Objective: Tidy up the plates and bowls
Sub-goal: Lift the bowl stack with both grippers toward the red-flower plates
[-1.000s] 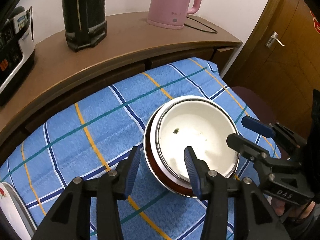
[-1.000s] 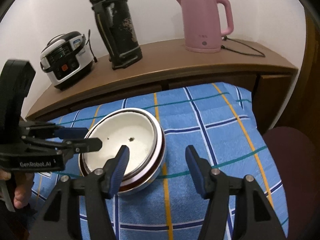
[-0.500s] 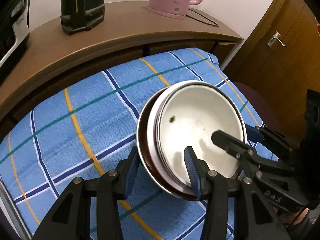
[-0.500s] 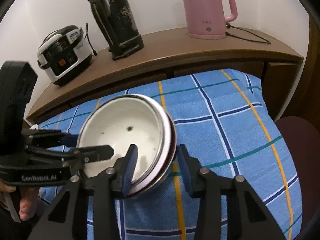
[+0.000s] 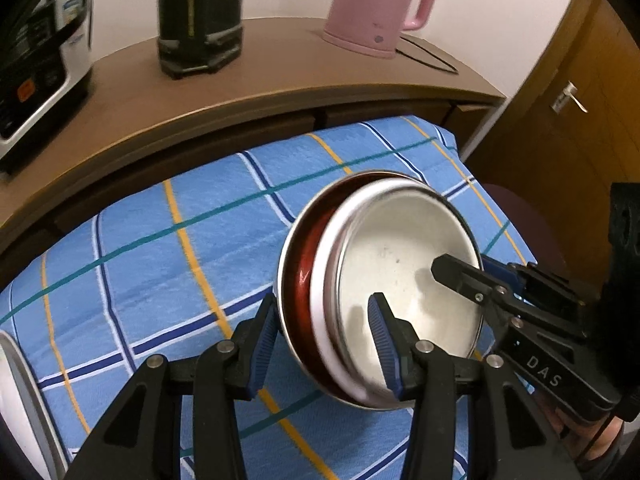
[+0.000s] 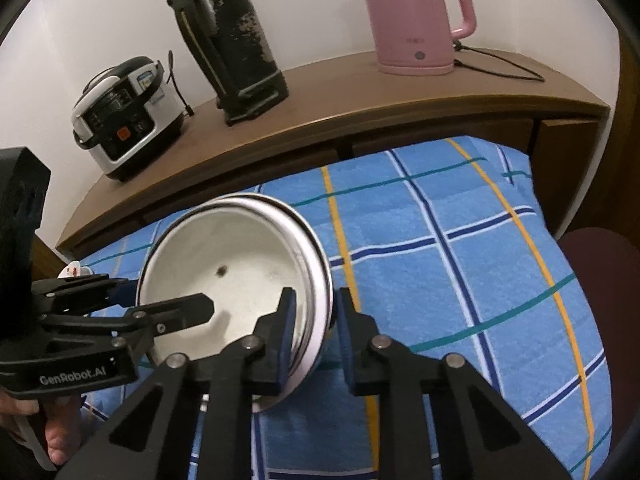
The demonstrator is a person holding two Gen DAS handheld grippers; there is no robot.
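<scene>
Stacked bowls [image 5: 400,280] tilted up off the blue checked cloth [image 5: 160,260], pinched at the rim from both sides: left claw [image 5: 324,344] clamped on the near edge, right claw [image 6: 314,328] clamped on the opposite edge. Plenty of bare cloth around. Kettle [image 6: 416,16], flask [image 6: 232,44] and cooker [image 6: 124,116] back on the shelf [image 6: 360,96], well apart.

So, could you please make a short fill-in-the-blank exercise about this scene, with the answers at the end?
1. The kettle on the wooden counter is ___ in colour.
2. The nested bowls are tilted above a checked ___ cloth.
3. The right hand-held gripper is shut on the bowls' ___.
4. The outer bowl's inner wall is ___.

Answers: pink; blue; rim; red
</scene>
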